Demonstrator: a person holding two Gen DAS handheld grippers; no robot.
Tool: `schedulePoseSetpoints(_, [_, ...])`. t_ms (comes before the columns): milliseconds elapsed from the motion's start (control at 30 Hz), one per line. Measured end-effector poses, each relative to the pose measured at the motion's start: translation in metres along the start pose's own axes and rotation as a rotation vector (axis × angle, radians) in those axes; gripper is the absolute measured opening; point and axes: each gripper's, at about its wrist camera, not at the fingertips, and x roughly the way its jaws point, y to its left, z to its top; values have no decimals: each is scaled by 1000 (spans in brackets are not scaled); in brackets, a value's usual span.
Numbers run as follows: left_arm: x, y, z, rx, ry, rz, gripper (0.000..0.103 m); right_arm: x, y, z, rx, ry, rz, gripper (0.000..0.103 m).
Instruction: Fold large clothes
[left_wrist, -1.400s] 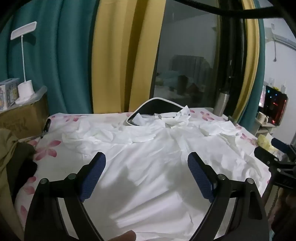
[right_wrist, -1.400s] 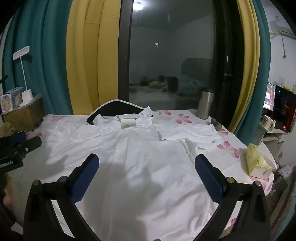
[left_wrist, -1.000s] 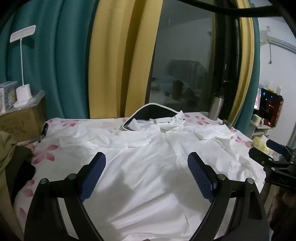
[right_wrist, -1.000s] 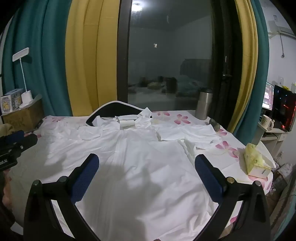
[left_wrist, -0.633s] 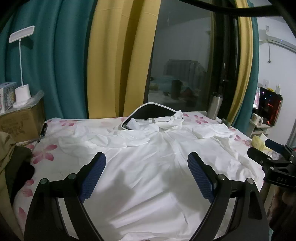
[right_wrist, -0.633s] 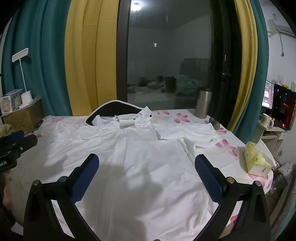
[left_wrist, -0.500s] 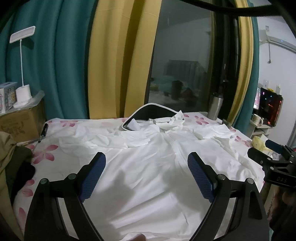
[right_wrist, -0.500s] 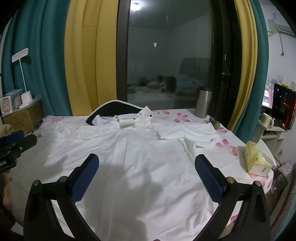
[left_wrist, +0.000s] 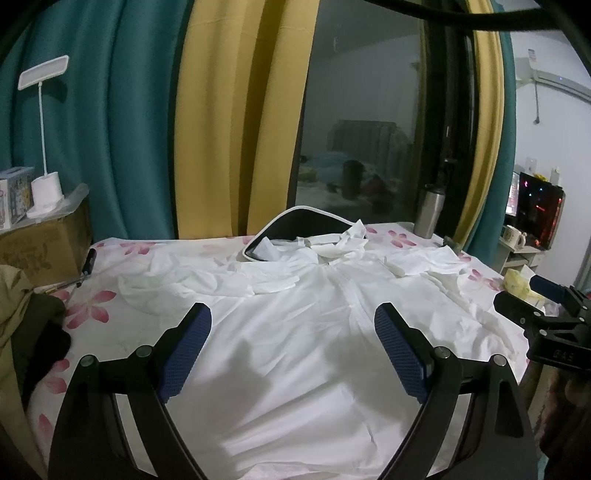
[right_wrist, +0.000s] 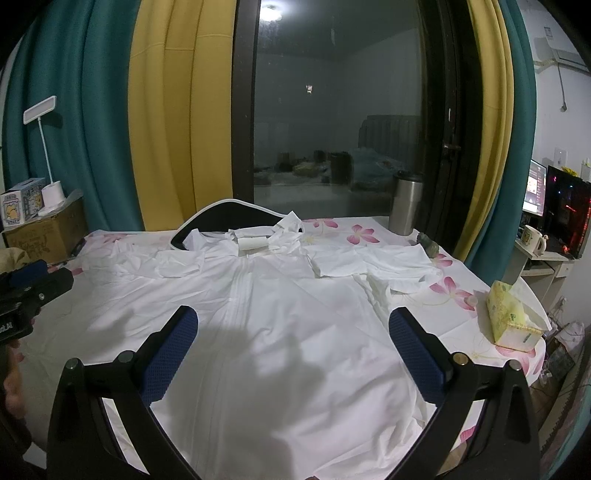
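A large white shirt (left_wrist: 295, 332) (right_wrist: 280, 325) lies spread front-up on a table with a flowered cloth (right_wrist: 454, 291), its collar at the far side. Both short sleeves lie folded inward across the shoulders. My left gripper (left_wrist: 292, 350) hovers open above the shirt's lower middle, holding nothing. My right gripper (right_wrist: 293, 354) hovers open over the lower body of the shirt, also holding nothing. Each gripper shows at the edge of the other's view: the right one (left_wrist: 546, 314), the left one (right_wrist: 33, 284).
A black chair back (right_wrist: 221, 218) stands behind the collar. A steel tumbler (right_wrist: 406, 206) is at the far right, a yellow tissue pack (right_wrist: 509, 317) near the right edge. A cardboard box (left_wrist: 40, 251) with a lamp sits left, dark clothing (left_wrist: 22, 325) beside it.
Both grippers have drawn back and risen slightly, so more of the shirt and table shows. The shirt has not moved. Both stay open.
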Motion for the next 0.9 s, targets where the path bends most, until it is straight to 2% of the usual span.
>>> schedulePoseSetpoints(900, [1, 6, 4, -24, -30, -14, 92, 2, -5, -2, 11, 2, -1, 102])
